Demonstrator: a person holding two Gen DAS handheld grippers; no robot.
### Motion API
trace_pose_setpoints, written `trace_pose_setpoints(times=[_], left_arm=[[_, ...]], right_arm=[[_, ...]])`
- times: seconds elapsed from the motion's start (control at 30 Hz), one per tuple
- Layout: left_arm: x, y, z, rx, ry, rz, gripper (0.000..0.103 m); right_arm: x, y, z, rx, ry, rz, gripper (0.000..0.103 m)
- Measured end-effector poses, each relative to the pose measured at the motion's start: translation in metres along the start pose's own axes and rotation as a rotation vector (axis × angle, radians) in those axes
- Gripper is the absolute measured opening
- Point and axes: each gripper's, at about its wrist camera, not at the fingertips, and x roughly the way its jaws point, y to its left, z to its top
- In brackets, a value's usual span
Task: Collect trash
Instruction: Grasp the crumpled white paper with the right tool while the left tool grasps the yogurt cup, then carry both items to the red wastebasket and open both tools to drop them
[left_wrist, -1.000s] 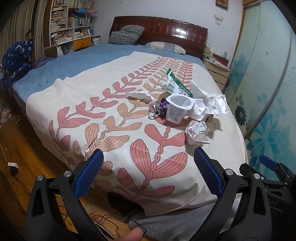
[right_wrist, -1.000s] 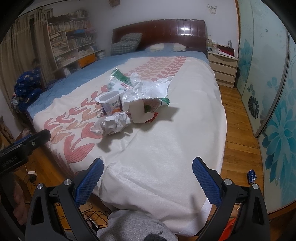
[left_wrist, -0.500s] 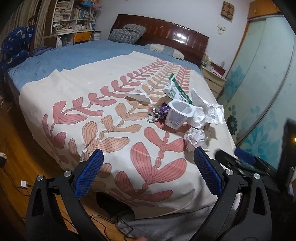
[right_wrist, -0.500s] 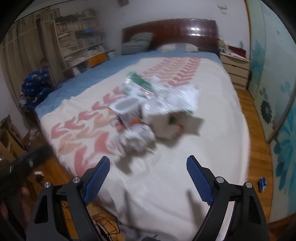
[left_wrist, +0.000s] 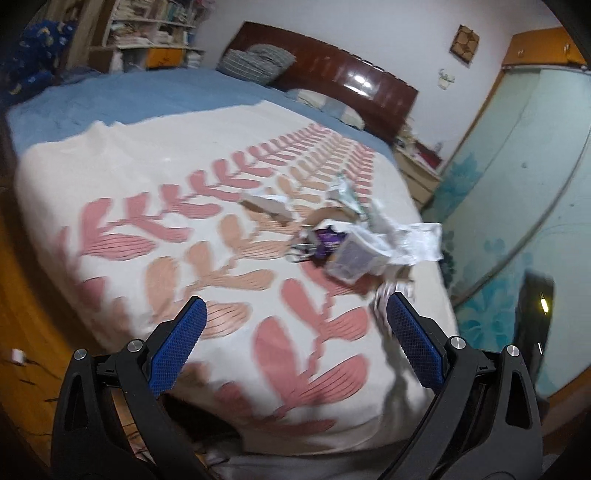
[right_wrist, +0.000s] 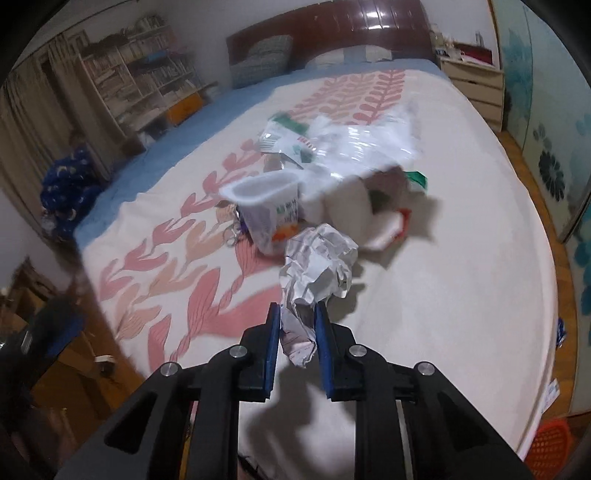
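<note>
Left wrist view, left to right. Upper left: shelf (left_wrist: 147, 29), blurred. Bottom centre: left gripper (left_wrist: 295, 302), jaws spread wide, nothing between the pads, hung over the near end of the bed (left_wrist: 110, 155). Right of centre: trash heaped on the leaf-print cover, with a cup (left_wrist: 351, 254) tipped on its side. Against the cup's right side: a crumpled bag (left_wrist: 417, 240). Just below the heap, partly hidden behind the right-hand pad: paper ball (left_wrist: 382, 295), too blurred to read further.

Right wrist view, left to right. Upper left: the shelf (right_wrist: 140, 85) again, beyond the far side of the bed (right_wrist: 461, 277). Centre: cup (right_wrist: 266, 206), with a green-and-white wrapper (right_wrist: 284, 138) behind it. Below and just right of the cup, touching it: paper ball (right_wrist: 317, 262), resting on the cover. Bottom centre: right gripper (right_wrist: 297, 310), jaws closing, pads pressed on the ball's lower tail from both sides. Right of the cup: white carton (right_wrist: 369, 221), lying under the bag (right_wrist: 369, 147). Upper right: nightstand (right_wrist: 476, 88) beside the headboard. Lower right corner: orange basket (right_wrist: 550, 443) on the floor, well apart from the heap.
</note>
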Motion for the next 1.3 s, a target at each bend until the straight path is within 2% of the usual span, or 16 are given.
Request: trace_pose_setpoints(times=[0.1,0.2,0.33,0.53,0.6,0.67,0.7,0.73,0.77,0.8,0.9,1.1,1.2,1.3], left_arm=[[0.024,-0.013,0.007,0.013,0.039,-0.005,0.097],[0.056,-0.025,0.018,-0.034,0.088,-0.065,0.097],[0.085,-0.044,0.03,-0.073,0.112,-0.105,0.097],[0.127,-0.052,0.037,-0.172,0.154,-0.071,0.096],[0.14,-0.05,0.038,-0.199,0.172,-0.059,0.092],[0.151,-0.05,0.039,-0.198,0.201,-0.019,0.066],[0.157,-0.05,0.038,-0.193,0.22,0.004,0.039],[0.16,-0.048,0.036,-0.193,0.233,0.018,0.021],[0.163,-0.045,0.032,-0.204,0.25,0.033,0.015],[0.164,-0.041,0.029,-0.225,0.255,0.031,0.014],[0.155,-0.04,0.024,-0.228,0.24,0.013,0.007],[0.108,-0.048,0.018,-0.171,0.168,0.015,0.006],[0.068,-0.056,0.014,-0.15,0.122,0.019,0.006],[0.026,-0.082,0.011,-0.114,0.084,-0.013,0.006]], right_arm=[[-0.019,-0.011,-0.011,0.01,-0.002,0.019,0.02],[-0.033,-0.018,-0.019,0.002,-0.007,0.038,0.02],[-0.038,-0.019,-0.022,-0.019,-0.006,0.057,0.021],[-0.033,-0.015,-0.023,-0.031,-0.006,0.078,0.021],[-0.031,-0.016,-0.022,-0.029,0.0,0.087,0.021],[-0.03,-0.019,-0.021,-0.017,0.006,0.094,0.021],[-0.029,-0.02,-0.02,-0.012,0.009,0.097,0.021],[-0.029,-0.021,-0.02,-0.009,0.009,0.097,0.021],[-0.029,-0.022,-0.02,-0.005,0.01,0.099,0.021],[-0.029,-0.022,-0.019,-0.004,0.01,0.099,0.021],[-0.03,-0.024,-0.019,0.001,0.005,0.101,0.021],[-0.054,-0.028,-0.019,-0.012,-0.05,0.092,0.021],[-0.088,-0.046,-0.022,-0.017,-0.083,0.084,0.021],[-0.131,-0.076,-0.028,-0.013,-0.118,0.058,0.021]])
